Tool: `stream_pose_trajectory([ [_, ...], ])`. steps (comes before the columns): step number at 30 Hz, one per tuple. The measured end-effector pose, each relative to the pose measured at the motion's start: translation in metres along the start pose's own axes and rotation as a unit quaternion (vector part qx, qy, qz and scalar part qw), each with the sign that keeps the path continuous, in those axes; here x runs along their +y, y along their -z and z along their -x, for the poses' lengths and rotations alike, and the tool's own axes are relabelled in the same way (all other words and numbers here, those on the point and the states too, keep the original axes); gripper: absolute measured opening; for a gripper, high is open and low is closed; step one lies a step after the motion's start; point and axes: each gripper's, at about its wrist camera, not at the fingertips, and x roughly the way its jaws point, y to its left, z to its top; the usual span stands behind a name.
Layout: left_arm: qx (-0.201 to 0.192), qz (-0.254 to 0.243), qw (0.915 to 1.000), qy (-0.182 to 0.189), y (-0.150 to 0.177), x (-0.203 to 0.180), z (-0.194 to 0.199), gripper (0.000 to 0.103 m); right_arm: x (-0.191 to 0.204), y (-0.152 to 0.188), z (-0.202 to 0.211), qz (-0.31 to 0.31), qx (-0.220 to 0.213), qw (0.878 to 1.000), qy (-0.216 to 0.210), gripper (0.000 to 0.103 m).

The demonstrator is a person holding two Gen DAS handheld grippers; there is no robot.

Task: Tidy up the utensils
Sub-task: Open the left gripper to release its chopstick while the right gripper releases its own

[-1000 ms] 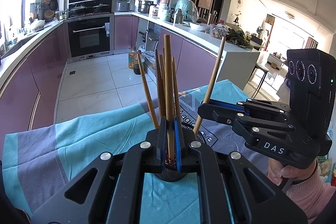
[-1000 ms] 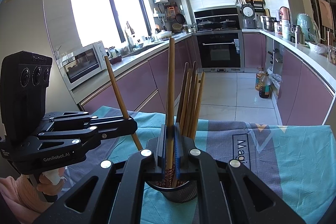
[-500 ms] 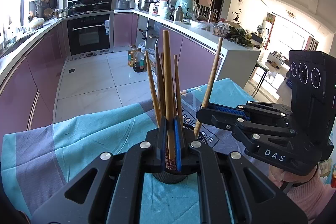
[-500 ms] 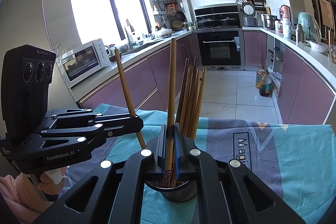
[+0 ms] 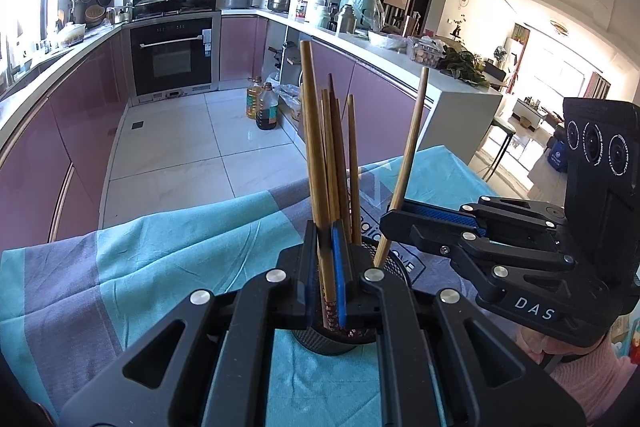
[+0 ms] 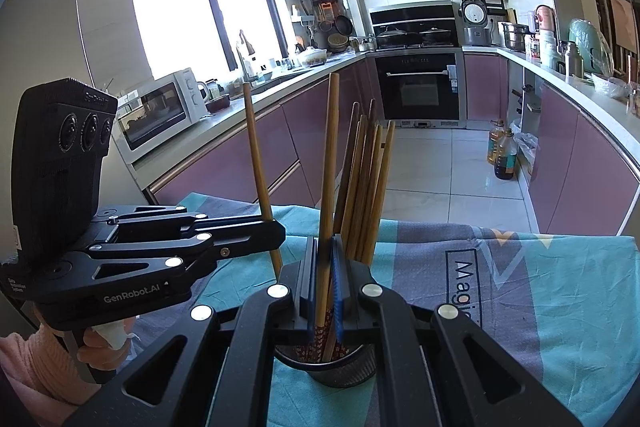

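Two chopsticks are in play, one pinched in each pair of tongs, and both stand nearly upright with their patterned lower ends at or just inside the mouth of the black mesh cup. The left chopstick rises almost straight up between the blue pads of the left tongs; the right chopstick stands the same way in the right tongs. Both pairs of tongs are pressed together on their sticks, with no gap showing beside the wood. The long axis of each stick runs up and down, so the coming move is, by my reading, a straight lowering into the cup and then a release.

A bundle of other chopsticks already leans in the cup, tilted toward its far rim. The cup stands on the teal and grey cloth that covers the worktop, close to the near edge. Both hands sit equally near, one on each side of the cup, with the tongs tips almost meeting above it.

The left wrist view shows the right chopstick leaning away from the bundle, its tip not yet clearly past the rim. The right wrist view shows the cup's inside and the patterned ends gathered there. Neither view shows the cup's floor.
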Motion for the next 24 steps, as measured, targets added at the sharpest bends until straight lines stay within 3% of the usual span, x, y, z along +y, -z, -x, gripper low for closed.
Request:
stream_pose_trajectory([
  [24, 0.02, 0.015, 0.9997, -0.005, 0.001, 0.019, -0.034, 0.009, -0.009, -0.003, -0.017, -0.022, 0.005, 1.0, -0.004, 0.006],
])
